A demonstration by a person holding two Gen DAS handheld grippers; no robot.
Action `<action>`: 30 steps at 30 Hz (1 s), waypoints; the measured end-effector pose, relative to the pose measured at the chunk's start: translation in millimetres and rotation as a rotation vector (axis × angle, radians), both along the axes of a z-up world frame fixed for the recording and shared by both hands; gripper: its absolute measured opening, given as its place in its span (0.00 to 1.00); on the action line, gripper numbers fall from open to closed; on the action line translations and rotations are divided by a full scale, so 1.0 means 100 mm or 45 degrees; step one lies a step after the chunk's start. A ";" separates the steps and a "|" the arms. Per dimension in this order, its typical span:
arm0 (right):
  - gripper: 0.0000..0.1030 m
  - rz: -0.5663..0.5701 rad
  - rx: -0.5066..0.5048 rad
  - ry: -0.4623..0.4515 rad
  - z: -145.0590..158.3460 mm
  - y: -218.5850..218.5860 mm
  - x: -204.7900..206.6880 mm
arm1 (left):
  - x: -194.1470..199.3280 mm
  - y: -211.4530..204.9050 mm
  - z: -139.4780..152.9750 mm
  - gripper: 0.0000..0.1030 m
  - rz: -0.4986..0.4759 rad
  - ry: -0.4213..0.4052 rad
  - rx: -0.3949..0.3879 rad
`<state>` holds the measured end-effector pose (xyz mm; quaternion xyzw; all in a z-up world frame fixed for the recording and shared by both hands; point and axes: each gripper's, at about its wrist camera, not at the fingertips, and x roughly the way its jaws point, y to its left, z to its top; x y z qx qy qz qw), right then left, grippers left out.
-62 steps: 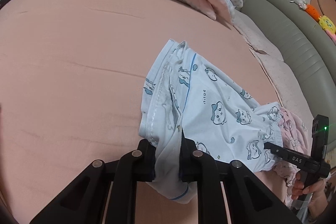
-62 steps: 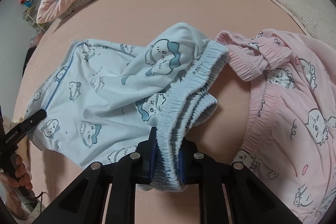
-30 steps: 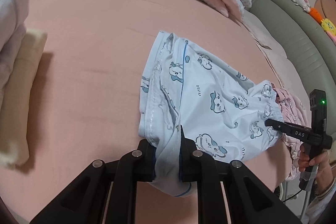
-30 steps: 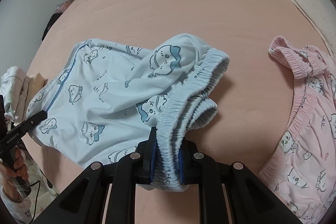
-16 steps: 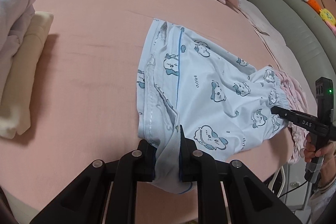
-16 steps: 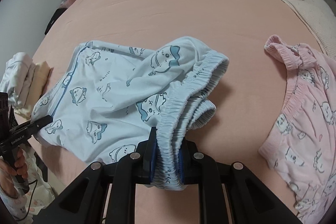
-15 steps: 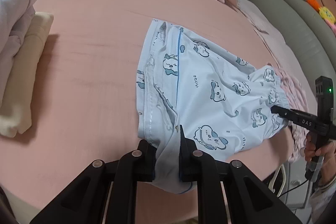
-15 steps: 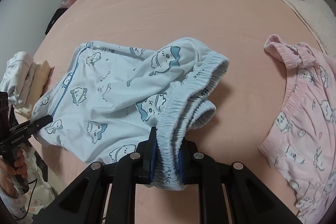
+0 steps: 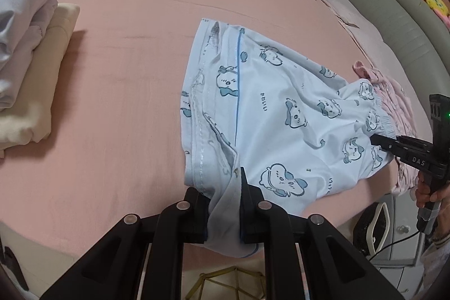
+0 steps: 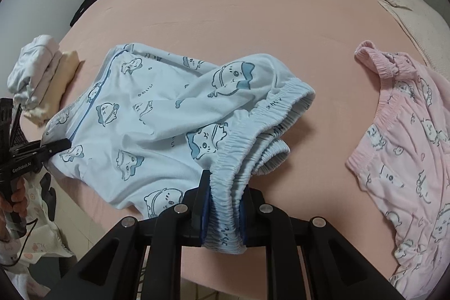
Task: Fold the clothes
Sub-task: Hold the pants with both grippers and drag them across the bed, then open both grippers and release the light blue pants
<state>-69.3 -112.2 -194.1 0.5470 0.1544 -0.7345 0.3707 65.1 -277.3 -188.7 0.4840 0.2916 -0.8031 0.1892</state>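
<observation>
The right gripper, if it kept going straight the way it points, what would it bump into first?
The right gripper is already shut on the waistband of the blue shorts, so that bunched cloth comes first. Just beyond it lies the pink bed sheet. It points steeply down, so probably the bed soon after, though depth is hard to judge.

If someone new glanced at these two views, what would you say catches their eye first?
Most likely the light blue cartoon-print shorts spread mid-bed on the pink sheet, pinched at both ends: the right gripper on the gathered elastic waistband, the left gripper on the leg hem. Next, the matching pink shorts at the right, and a folded stack at the left edge.
</observation>
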 end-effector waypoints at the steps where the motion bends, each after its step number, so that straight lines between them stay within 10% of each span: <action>1: 0.15 -0.004 -0.003 -0.008 -0.01 0.01 -0.02 | 0.01 0.01 0.01 0.12 -0.003 -0.004 -0.002; 30: 0.21 0.001 0.081 -0.019 -0.18 -0.05 -0.45 | -0.09 0.31 -0.22 0.17 -0.047 -0.113 0.075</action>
